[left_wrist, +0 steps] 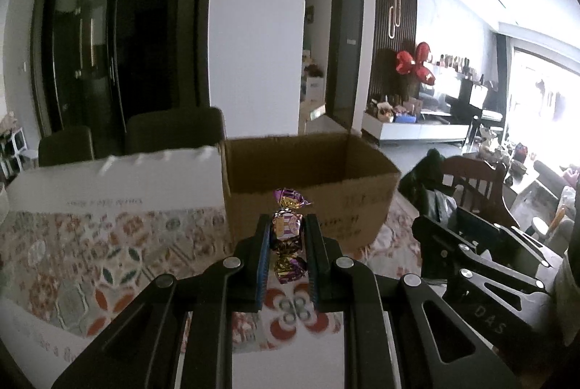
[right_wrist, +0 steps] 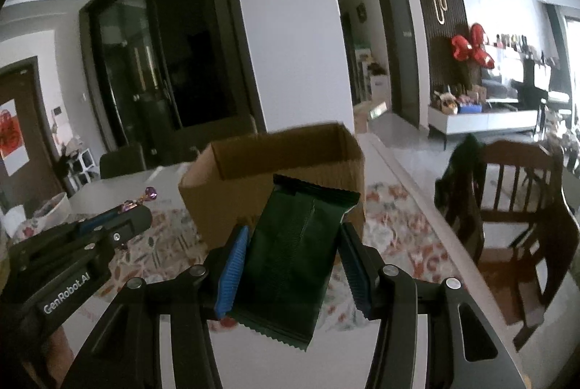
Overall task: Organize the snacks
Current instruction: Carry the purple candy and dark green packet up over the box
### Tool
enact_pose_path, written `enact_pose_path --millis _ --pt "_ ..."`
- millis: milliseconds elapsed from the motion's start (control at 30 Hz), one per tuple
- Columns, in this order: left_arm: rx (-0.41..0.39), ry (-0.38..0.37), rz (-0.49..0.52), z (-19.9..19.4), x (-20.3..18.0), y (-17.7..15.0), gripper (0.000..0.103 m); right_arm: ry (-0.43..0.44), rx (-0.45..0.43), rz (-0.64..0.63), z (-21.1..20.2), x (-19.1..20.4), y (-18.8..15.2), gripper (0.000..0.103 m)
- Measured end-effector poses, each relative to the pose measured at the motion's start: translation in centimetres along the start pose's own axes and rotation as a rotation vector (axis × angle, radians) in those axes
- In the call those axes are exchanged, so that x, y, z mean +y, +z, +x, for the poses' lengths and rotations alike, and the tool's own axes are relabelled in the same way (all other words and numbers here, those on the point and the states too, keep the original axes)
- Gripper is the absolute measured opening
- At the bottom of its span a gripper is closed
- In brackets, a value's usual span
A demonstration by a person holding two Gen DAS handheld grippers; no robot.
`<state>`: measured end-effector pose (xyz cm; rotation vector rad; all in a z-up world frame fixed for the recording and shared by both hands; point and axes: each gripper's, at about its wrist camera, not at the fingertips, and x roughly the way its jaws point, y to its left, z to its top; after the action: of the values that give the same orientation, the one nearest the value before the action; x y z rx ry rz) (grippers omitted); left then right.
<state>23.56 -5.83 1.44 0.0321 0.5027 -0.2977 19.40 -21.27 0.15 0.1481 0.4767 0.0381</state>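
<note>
My left gripper (left_wrist: pixel 286 233), black with blue pads, is pinching a candy (left_wrist: pixel 287 229) that is shining purple and gold, with a striped panel. My right gripper (right_wrist: pixel 293 255), likewise black and blue, is holding a dark green packet (right_wrist: pixel 290 255). Ahead, a plain brown cardboard box (left_wrist: pixel 308 186) is sitting on a tablecloth (left_wrist: pixel 90 251) patterned with orange, green and white flowers.

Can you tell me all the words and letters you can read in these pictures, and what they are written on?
"GenRobot.AI": white letters on the black body of the left gripper, seen from the right wrist camera.
"DAS": pale letters on the black body of the right gripper, seen from the left wrist camera.
Dark writing on the front of the cardboard box: too blurred to read.
Small writing on the white box: too blurred to read.
Print on the candy wrapper: too small to read.
</note>
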Motion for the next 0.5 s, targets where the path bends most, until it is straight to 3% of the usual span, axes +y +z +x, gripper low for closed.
enact_pose_path --millis 500 --pt "-0.016 -0.03 0.008 4.1 0.2 5.3 0.019 0.04 -0.064 -0.022 3.7 -1.0 6.0 0.052"
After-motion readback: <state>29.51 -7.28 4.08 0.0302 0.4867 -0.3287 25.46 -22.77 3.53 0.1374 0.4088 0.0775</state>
